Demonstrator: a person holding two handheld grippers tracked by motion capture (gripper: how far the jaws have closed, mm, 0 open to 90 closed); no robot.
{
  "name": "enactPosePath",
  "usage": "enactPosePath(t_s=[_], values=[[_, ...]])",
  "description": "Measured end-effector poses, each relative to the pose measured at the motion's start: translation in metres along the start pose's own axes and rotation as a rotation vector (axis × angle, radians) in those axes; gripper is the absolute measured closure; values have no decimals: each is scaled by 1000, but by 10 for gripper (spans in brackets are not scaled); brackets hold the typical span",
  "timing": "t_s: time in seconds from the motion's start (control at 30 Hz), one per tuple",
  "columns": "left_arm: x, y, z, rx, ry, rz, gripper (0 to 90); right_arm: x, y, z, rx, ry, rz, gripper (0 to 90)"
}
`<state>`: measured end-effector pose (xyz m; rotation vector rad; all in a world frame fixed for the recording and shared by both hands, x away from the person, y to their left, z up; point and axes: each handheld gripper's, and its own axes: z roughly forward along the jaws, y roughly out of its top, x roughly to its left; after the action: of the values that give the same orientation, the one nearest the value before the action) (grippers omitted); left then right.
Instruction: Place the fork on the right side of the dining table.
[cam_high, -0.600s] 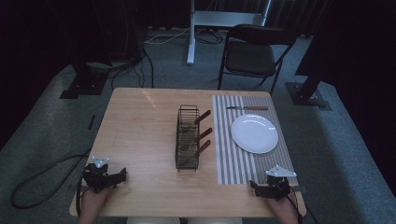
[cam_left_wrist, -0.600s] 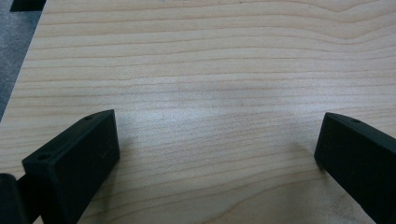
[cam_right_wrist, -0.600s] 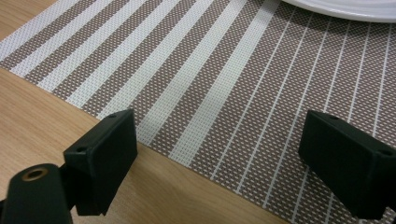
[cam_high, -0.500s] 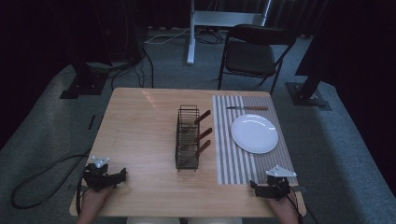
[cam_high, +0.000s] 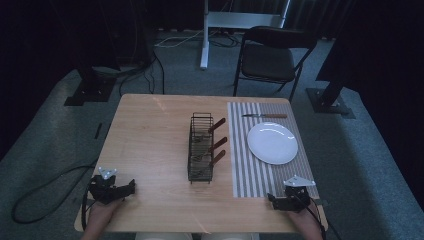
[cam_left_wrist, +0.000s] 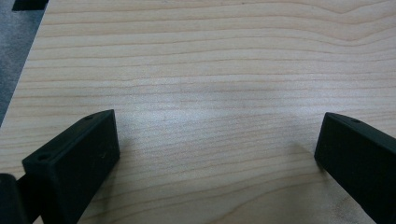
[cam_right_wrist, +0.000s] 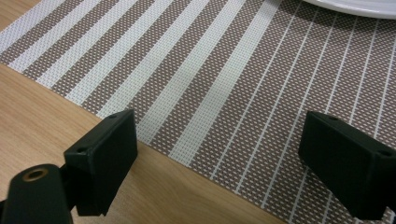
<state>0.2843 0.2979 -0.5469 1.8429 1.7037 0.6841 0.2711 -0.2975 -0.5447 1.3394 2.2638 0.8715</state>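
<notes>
Wire rack (cam_high: 201, 148) mid-bench (cam_high: 150, 130), three wooden-handled utensils inside, handles angled toward plate (cam_high: 272, 143) for easy pickup. Left tongs (cam_high: 116, 189) and right tongs (cam_high: 282, 200) both spread apart, empty, parked nearer person than rack, right over striped mat (cam_right_wrist: 243, 74).

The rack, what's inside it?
Inside the rack are three utensils with brown handles sticking out towards the mat. Their working ends sit behind the wires, so what kind they are cannot be told.
</notes>
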Motion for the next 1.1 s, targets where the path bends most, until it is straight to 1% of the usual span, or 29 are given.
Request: enactPosePath(t_s=[0.1, 0.23, 0.27, 0.3, 0.4, 0.43, 0.47, 0.5, 0.6, 0.67, 0.8, 1.1], values=[[0, 0, 0, 0, 0, 0, 3, 0, 0, 0, 2, 0, -1, 117], [0, 0, 0, 0, 0, 0, 3, 1, 2, -5, -1, 25, 8, 133], [0, 0, 0, 0, 0, 0, 3, 1, 2, -7, -9, 26, 7, 134], [0, 0, 0, 0, 0, 0, 3, 1, 3, -8, -11, 41, 14, 136], [0, 0, 0, 0, 0, 0, 3, 2, 4, -11, -22, 40, 15, 137], [0, 0, 0, -1, 0, -1, 3, 2, 4, -15, -28, 56, 22, 146], [0, 0, 0, 0, 0, 0, 3, 2, 4, -15, -28, 56, 22, 146], [0, 0, 0, 0, 0, 0, 3, 2, 3, -18, -30, 65, 25, 147], [0, 0, 0, 0, 0, 0, 2, 2, 3, -20, -36, 74, 27, 152], [0, 0, 0, -1, 0, -1, 3, 4, 4, -25, -50, 78, 32, 152], [0, 0, 0, 0, 0, 0, 3, 8, 9, -31, -71, 76, 23, 153], [0, 0, 0, -1, 0, -1, 3, 17, 22, -40, -113, 96, 4, 162]])
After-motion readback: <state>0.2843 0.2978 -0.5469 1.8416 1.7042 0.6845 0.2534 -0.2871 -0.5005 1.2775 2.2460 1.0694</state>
